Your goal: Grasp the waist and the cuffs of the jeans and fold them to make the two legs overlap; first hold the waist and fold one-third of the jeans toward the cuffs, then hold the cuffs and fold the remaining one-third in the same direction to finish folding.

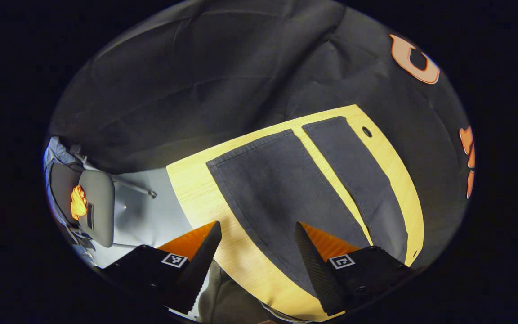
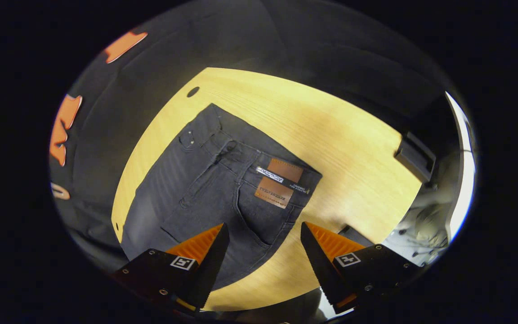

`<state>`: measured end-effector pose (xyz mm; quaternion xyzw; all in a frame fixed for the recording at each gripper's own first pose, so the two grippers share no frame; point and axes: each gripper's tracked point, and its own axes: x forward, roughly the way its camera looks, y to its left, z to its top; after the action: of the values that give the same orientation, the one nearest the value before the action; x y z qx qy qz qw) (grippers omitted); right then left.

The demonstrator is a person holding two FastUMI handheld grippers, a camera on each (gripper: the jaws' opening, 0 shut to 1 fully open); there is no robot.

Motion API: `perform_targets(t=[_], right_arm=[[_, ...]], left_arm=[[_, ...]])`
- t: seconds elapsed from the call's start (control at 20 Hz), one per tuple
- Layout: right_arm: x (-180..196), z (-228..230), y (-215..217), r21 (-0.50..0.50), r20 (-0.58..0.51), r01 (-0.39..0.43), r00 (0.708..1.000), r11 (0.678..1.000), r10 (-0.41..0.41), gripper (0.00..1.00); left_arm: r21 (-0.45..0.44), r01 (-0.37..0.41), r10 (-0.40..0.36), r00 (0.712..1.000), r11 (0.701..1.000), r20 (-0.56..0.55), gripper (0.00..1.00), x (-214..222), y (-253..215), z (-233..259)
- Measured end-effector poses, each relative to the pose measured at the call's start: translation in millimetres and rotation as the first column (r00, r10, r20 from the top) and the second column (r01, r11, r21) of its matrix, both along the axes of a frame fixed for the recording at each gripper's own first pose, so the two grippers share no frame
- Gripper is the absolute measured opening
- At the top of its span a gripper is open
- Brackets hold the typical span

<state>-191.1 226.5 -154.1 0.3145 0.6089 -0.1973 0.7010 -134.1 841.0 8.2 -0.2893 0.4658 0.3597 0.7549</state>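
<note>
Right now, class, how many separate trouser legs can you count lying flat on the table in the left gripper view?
2. The nearer, wider leg lies between the open jaws; the farther leg lies beside it toward the wall, a strip of table showing between them. Neither is folded yet.

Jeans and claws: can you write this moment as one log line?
jeans: flat on table, legs apart, unfolded | left claw: open above legs | right claw: open above waist

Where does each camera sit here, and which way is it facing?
Left gripper view: rides on the left gripper, held above the table, facing the jeans legs and cuffs; its own open fingers show.
Right gripper view: rides on the right gripper, facing the jeans' waist; its own open fingers show.
Shared: the jeans and the table.
</note>
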Motion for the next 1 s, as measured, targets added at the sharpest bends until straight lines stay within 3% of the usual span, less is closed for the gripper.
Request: perform_targets(t=[0.45,0.85,1.0], right_arm=[[8.1,-27.1,-14.1,-0.027,-0.092,0.067,0.993,0.997,-0.069,0.97],[8.1,-39.1,-16.4,-0.129,-0.202,0.017,0.978,0.992,-0.043,0.95],[7.8,-40.7,-16.7,-0.166,-0.233,0.018,0.971,0.986,-0.057,0.94]], left_arm=[[-0.141,-0.13,0.107,0.981,0.982,-0.161,0.98,2.0,20.9,-30.4],[-0.13,-0.22,0.169,0.931,0.967,-0.324,0.98,14.0,45.1,-66.5],[-0.1,-0.189,0.149,0.937,0.977,-0.315,0.98,24.6,49.5,-67.9]])
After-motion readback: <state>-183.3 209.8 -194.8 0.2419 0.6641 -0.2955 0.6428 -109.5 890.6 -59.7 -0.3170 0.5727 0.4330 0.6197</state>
